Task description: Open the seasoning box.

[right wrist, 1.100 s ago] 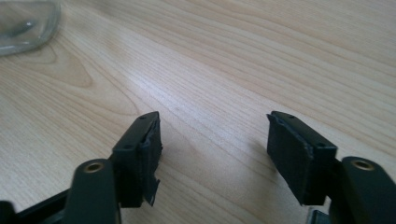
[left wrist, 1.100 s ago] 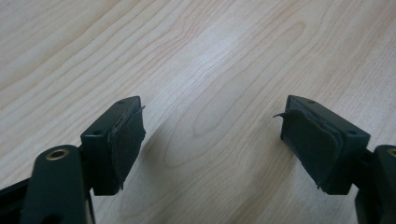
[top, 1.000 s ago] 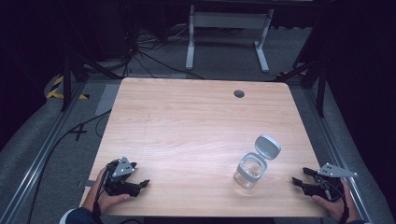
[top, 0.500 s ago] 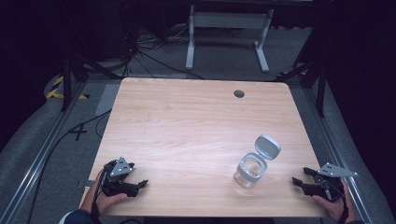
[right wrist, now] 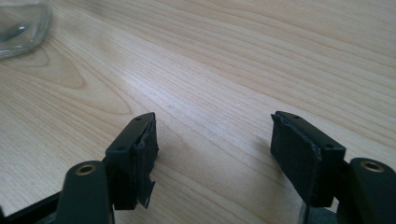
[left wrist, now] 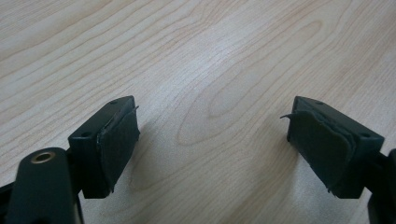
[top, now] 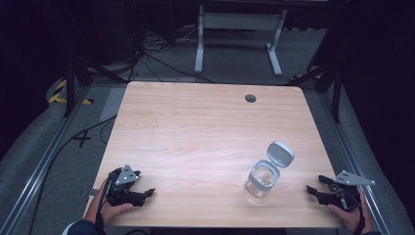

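A clear glass jar [top: 263, 180] with a hinged grey lid [top: 280, 153] flipped open stands on the wooden table [top: 205, 132], front right of centre. Its rounded glass base [right wrist: 18, 23] shows at the top left of the right gripper view. My right gripper [top: 314, 188] rests at the table's front right corner, a short way right of the jar, held by a hand. It is open, with bare wood between its pads [right wrist: 144, 158]. My left gripper [top: 145, 187] lies at the front left corner, also open, with nothing between its pads [left wrist: 119, 140].
A round cable hole [top: 250, 98] sits near the table's far edge. Beyond the table a white metal stand [top: 237, 29] rests on grey carpet, with black cables [top: 147, 54] trailing at the far left. Dark tripod legs [top: 323, 73] stand off the right side.
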A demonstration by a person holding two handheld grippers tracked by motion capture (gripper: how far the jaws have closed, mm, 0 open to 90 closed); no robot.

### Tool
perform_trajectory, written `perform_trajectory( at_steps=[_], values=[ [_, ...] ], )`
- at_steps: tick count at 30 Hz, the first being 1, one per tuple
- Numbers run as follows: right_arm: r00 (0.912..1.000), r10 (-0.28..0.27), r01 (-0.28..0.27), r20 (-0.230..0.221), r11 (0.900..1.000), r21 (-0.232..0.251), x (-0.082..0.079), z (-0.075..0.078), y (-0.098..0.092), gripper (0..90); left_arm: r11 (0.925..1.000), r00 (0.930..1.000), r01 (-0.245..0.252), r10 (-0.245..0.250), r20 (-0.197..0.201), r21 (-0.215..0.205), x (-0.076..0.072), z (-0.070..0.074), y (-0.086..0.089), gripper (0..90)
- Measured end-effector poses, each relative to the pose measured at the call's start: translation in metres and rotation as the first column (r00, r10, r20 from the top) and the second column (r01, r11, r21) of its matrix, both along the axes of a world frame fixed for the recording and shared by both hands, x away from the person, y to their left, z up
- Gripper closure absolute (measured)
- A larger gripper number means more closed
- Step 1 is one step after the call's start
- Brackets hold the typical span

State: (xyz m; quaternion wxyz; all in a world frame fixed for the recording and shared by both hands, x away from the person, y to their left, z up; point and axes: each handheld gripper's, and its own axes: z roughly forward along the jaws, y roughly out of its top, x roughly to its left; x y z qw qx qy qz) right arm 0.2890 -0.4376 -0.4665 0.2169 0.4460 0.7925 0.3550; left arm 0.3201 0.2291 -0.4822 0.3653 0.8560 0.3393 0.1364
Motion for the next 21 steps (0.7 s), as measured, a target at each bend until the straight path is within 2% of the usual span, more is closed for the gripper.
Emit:
perform_trajectory(
  at_steps=[21],
  values=[
    [1.0000, -0.007, 0.007, 0.000, 1.000, -0.001, -0.0002, 0.0000, -0.0001, 31.5, 1.0000, 1.0000, -0.007, 0.007, 0.006, -0.003, 0.0011, -0.0005, -0.0001, 16.3]
  ],
)
